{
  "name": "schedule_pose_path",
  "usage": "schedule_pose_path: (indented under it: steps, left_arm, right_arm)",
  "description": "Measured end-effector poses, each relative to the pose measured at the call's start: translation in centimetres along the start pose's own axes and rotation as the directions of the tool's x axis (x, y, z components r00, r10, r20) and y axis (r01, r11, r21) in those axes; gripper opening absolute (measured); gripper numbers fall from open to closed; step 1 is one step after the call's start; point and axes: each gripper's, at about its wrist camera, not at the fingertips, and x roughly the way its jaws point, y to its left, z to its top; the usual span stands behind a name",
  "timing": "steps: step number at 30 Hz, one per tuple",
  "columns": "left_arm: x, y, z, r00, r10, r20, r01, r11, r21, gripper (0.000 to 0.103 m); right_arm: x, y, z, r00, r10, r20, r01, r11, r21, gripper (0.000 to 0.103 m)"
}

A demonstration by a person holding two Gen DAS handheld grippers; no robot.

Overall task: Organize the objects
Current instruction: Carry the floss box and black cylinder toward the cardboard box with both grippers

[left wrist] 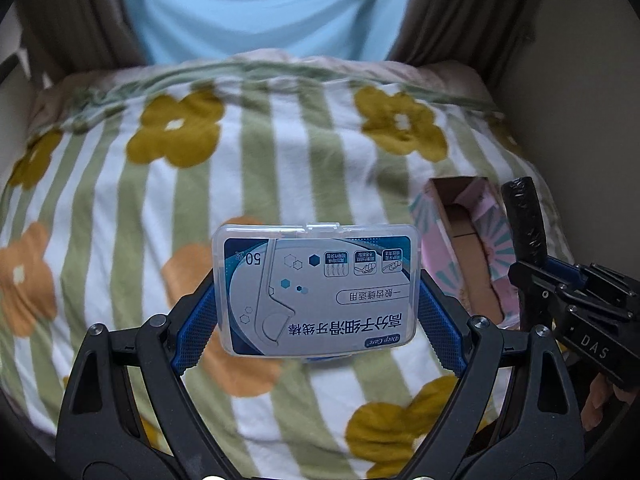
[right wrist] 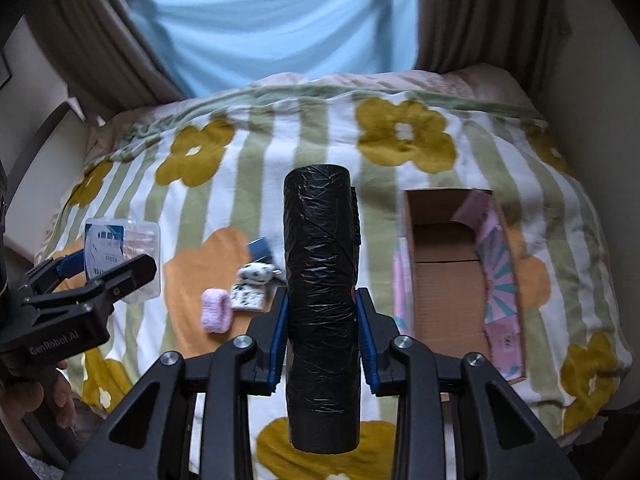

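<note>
While both my hands are raised over the bed, my left wrist view shows my left claw point(left wrist: 316, 312) spread wide and clamped on the short ends of a clear floss-pick case point(left wrist: 316, 288), its printed label facing the camera. The case sits only between the blue pads, with bedspread point(left wrist: 120, 208) showing all round it, so a small slackening or a knock could let it twist or drop. At the right edge, my right claw point(left wrist: 524, 236) and its black roll point(left wrist: 525, 220) are close beside me, in front of the open cardboard box point(left wrist: 464, 256). If both hands go for the box together, I judge they could collide there.

From my right wrist view, my right claw point(right wrist: 322, 320) is nearly closed on the roll of black bags point(right wrist: 321, 304), gripping it about midway, with much of the length sticking out far and near. That slick film could slide through the pads, and the long ends could catch the box wall point(right wrist: 408, 248) on the way in. The box point(right wrist: 448, 280) lies to the right, open and bare inside, with a flap folded inward on its right side. Small things remain on the bed left of the roll: a pink fluffy piece point(right wrist: 216, 311), patterned socks point(right wrist: 250, 286) and a blue item point(right wrist: 259, 249). My left claw point(right wrist: 92, 264) holds the case at far left, well apart from the box. The bedspread between is open, but the bed's right edge falls just beyond the box.
</note>
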Motion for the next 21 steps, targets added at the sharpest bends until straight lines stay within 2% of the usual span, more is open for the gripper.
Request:
schedule_pose_path:
  steps: [9, 16, 21]
  left_arm:
    - [4.7, -10.7, 4.1, 0.993, -0.106, -0.044, 0.11, 0.989, 0.104, 0.089]
    - [11.3, -19.3, 7.0, 0.982, -0.147, -0.119, 0.167, 0.968, 0.188, 0.089]
    - [17.2, -23.8, 8.1, 0.975, -0.134, -0.175, 0.176, 0.95, 0.257, 0.089]
  right_arm:
    - [0.4, -9.7, -0.1, 0.996, -0.088, -0.022, 0.09, 0.992, 0.092, 0.029]
    - [4.6, -15.7, -0.7, 0.99, -0.1, -0.098, 0.115, 0.981, 0.154, 0.029]
    - [8.6, -18.1, -1.3, 0.983, -0.094, -0.16, 0.12, 0.98, 0.158, 0.029]
